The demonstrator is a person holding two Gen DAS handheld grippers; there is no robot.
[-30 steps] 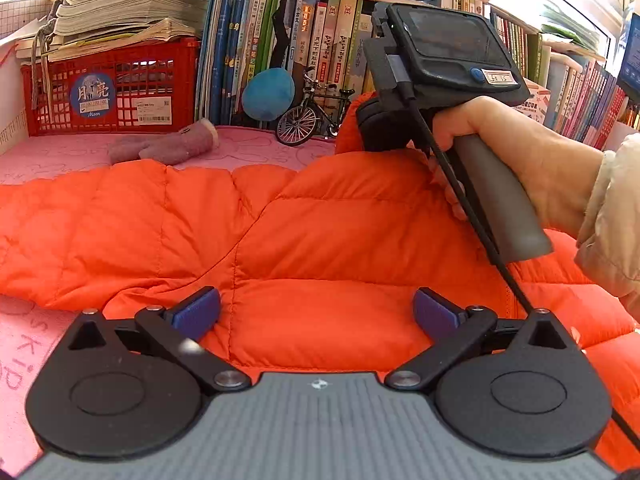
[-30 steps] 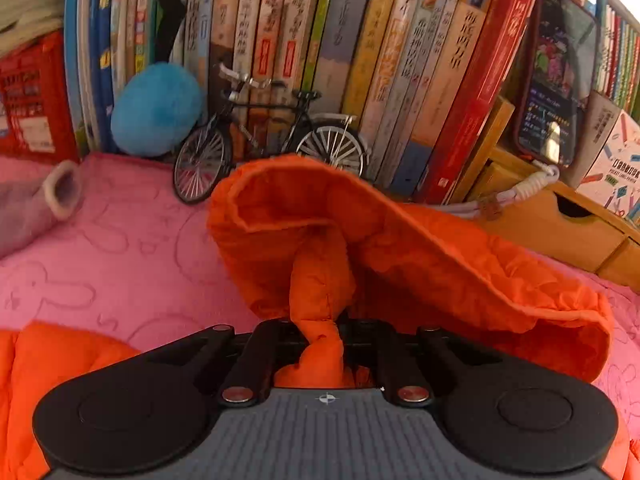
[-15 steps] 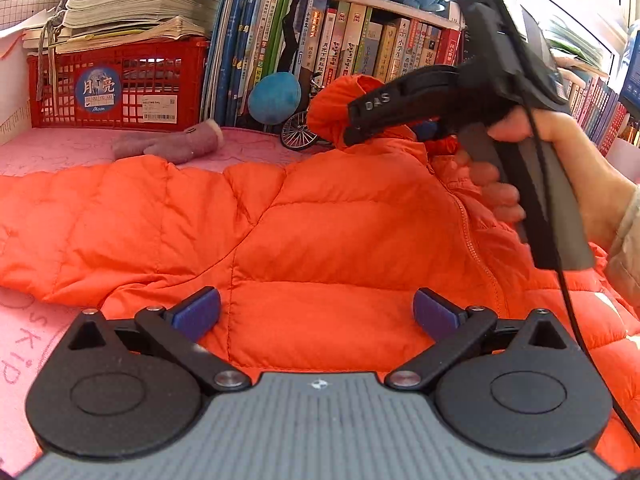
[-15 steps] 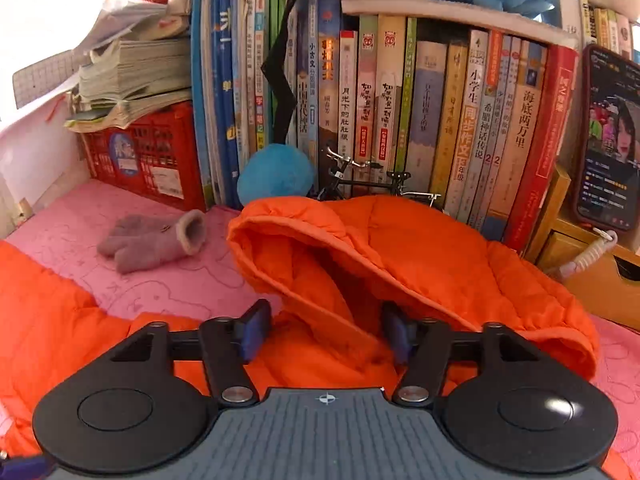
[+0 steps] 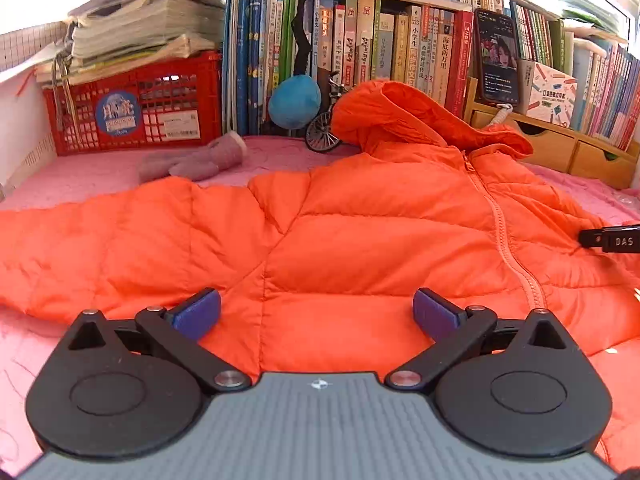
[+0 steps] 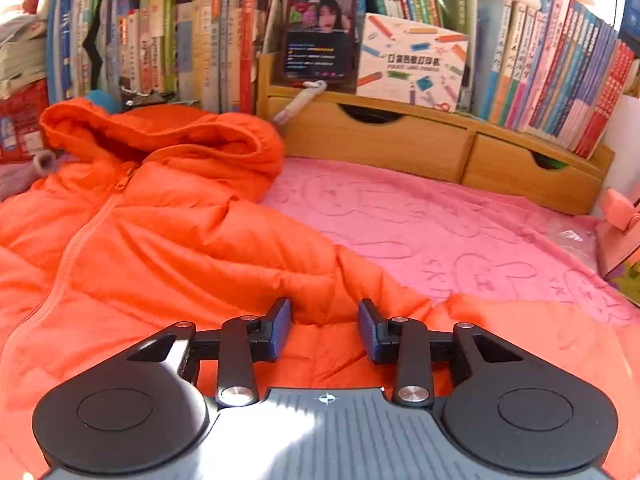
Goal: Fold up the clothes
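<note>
Left fingers [image 5: 316,314] spread, right fingers [image 6: 324,330] closing, empty; jacket [image 5: 360,240] hood toward books [image 5: 380,40].

The orange jacket [image 5: 360,248] runs past the left frame edge, its hood [image 5: 400,116] hides part of the model bicycle [image 5: 324,132], and book spine [image 5: 416,56] lettering is illegible.

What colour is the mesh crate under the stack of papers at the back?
Red: the plastic mesh crate shows best in the left wrist view.
</note>
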